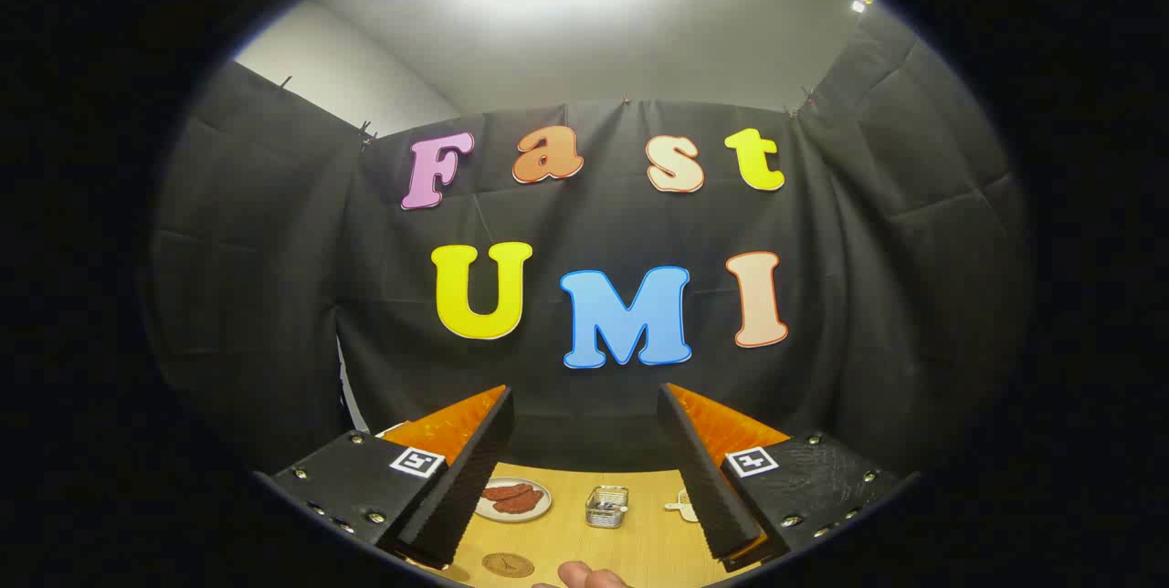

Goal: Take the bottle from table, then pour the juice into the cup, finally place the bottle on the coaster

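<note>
My gripper (584, 401) is held high above the wooden table (639, 538) and stands open, with nothing between its fingers. Far below, between the fingers, a round brown coaster (508, 564) lies near the table's front edge. A small whitish object (681, 505), perhaps a cup, peeks out beside the right finger, mostly hidden by it. Part of a person's hand (589, 577) shows at the table's near edge.
A white plate with reddish-brown food (513, 498) lies beside the left finger. A small clear square container (606, 507) stands at the table's middle. The black cloth wall rises right behind the table.
</note>
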Tool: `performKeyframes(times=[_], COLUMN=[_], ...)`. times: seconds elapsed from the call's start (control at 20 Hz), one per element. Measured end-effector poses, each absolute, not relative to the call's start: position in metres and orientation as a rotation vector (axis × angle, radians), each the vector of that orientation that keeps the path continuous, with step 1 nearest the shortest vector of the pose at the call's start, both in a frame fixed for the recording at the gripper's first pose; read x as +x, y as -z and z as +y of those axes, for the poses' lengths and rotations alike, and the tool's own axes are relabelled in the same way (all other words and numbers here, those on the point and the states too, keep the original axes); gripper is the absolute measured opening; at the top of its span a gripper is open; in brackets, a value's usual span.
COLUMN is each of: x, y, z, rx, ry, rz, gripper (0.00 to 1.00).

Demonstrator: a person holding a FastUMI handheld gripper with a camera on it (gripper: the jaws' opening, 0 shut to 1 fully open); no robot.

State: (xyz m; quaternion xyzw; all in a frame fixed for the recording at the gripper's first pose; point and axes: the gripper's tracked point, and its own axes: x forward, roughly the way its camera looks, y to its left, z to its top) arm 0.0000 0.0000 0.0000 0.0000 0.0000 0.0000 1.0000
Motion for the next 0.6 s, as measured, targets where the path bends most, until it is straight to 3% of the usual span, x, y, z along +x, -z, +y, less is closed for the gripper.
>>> performKeyframes(times=[0.6], x=[-0.0018], y=[0.0089], z=[0.0041], rx=[-0.002], ry=[-0.010], rz=[0.032], gripper=[0.96])
